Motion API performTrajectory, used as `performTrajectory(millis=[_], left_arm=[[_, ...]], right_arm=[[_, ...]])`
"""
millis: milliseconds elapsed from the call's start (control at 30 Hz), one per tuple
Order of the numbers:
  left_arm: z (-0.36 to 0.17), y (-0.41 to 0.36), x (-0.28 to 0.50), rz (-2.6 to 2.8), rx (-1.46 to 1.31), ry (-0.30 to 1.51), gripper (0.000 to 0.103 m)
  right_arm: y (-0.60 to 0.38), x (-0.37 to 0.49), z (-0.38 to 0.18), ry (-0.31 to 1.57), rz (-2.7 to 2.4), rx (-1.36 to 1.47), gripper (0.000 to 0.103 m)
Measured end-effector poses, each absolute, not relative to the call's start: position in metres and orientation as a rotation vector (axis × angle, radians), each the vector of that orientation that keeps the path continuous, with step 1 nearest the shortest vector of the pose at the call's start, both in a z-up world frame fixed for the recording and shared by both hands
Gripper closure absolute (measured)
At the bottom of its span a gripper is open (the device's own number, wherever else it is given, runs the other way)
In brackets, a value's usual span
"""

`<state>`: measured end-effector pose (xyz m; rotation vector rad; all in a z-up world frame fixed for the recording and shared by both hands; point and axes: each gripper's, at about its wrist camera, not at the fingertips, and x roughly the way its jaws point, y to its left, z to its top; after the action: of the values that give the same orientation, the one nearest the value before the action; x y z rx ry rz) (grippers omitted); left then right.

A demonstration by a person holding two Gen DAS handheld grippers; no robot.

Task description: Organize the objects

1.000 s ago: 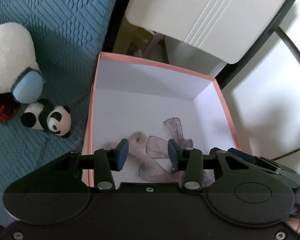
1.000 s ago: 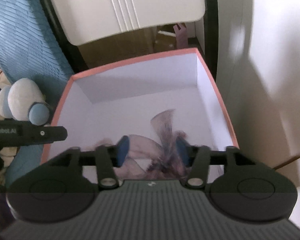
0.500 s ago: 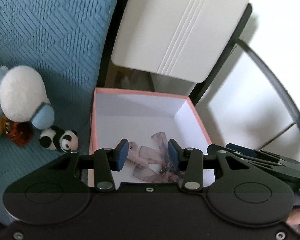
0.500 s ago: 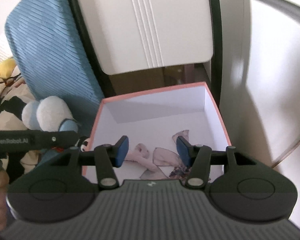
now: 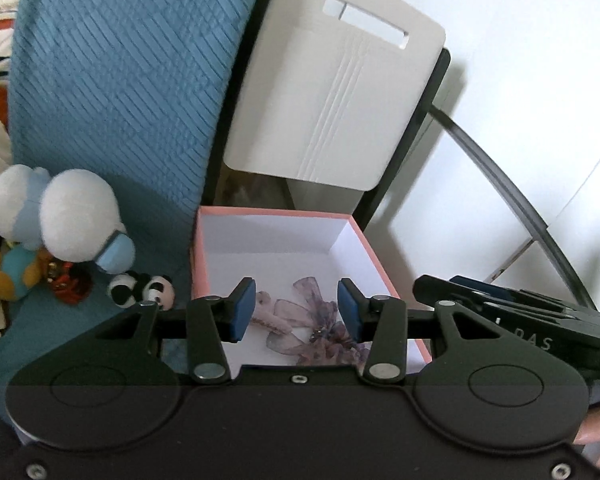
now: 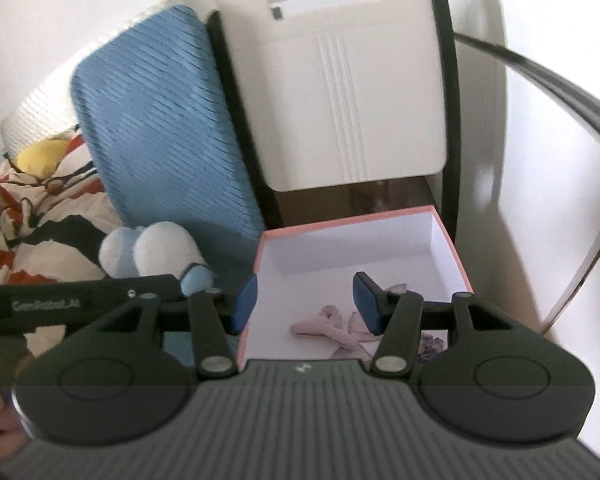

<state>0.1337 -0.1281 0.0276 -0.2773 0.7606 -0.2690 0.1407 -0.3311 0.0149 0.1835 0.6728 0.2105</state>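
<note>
A pink box [image 5: 276, 211] with white inner walls stands open beside a blue cushion. On its floor lie a sheer purple bow [image 5: 296, 342] and a pale pink clip [image 5: 266, 320]; the right wrist view also shows the pink box [image 6: 340, 222] and the clip [image 6: 324, 324]. My left gripper [image 5: 296, 308] hovers open above the box's near edge with nothing between its pads. My right gripper [image 6: 305, 300] is open too and holds nothing, raised over the box's left wall. Each view shows the other tool's black body at its side.
A white and blue plush [image 5: 76, 216], a small panda [image 5: 144, 286] and other small toys lie left of the box on the blue cushion [image 5: 120, 80]. A white chair back [image 5: 332, 92] rises behind the box. Patterned bedding [image 6: 28, 216] lies far left.
Both grippers have risen and drawn back from the box, which now looks smaller and lower in both views. The bow and clip stay on the box floor.
</note>
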Motion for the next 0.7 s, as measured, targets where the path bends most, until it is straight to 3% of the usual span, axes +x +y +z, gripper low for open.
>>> performTrajectory(millis=[133,600,633,667,700], left_arm=[[0.037,-0.112,0.108,-0.243,-0.254,0.72,0.041],[0.044,-0.053,0.041,-0.145,-0.252,0.681,0.006],[0.043,-0.049,0.038,-0.141,-0.249,0.677,0.003],[0.042,-0.045,0.033,-0.136,-0.247,0.67,0.002],[0.042,-0.041,0.03,-0.132,-0.246,0.666,0.002]], right_arm=[[-0.318,0.119,0.024,0.648,0.231,0.177,0.048],[-0.279,0.065,0.027,0.609,0.278,0.177,0.047],[-0.277,0.063,0.026,0.61,0.287,0.179,0.038],[-0.275,0.061,0.025,0.611,0.295,0.181,0.018],[-0.272,0.058,0.024,0.606,0.301,0.183,0.012]])
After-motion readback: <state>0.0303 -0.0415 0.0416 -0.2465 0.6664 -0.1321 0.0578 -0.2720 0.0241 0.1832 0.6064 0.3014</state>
